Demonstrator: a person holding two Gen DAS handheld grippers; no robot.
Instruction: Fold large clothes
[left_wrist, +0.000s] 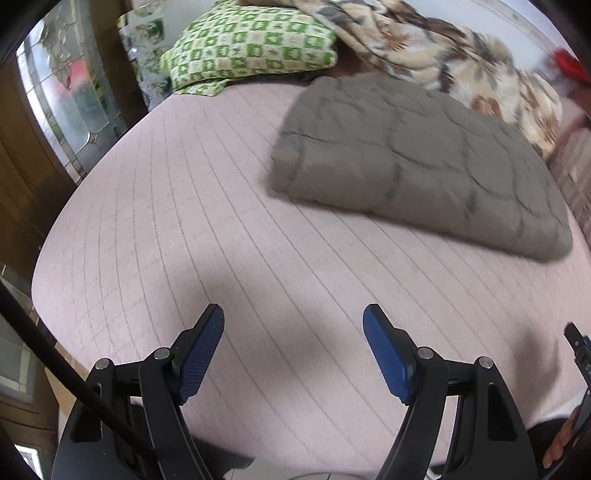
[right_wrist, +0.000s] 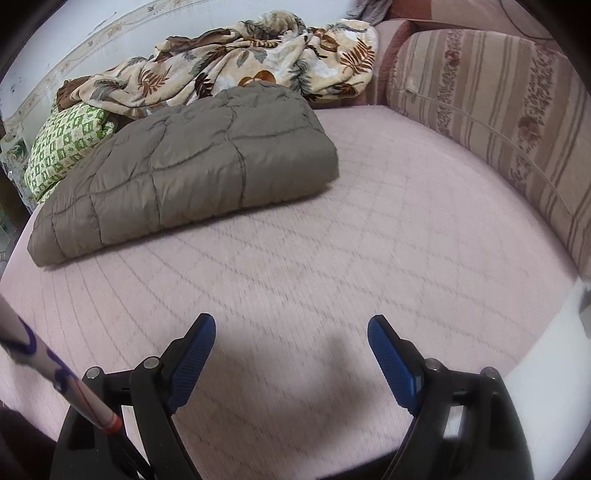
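Both grippers hang over the pink bedcover with jaws spread wide, the left gripper and right gripper gripping nothing. Well ahead of them, a folded grey-brown quilted coat lies flat on the bed, its far edge meeting a leaf-print blanket. Motion blur smears the coat's edges in the left view.

Both grippers: black linkage arms, silver pivot pins, blue textured fingers.
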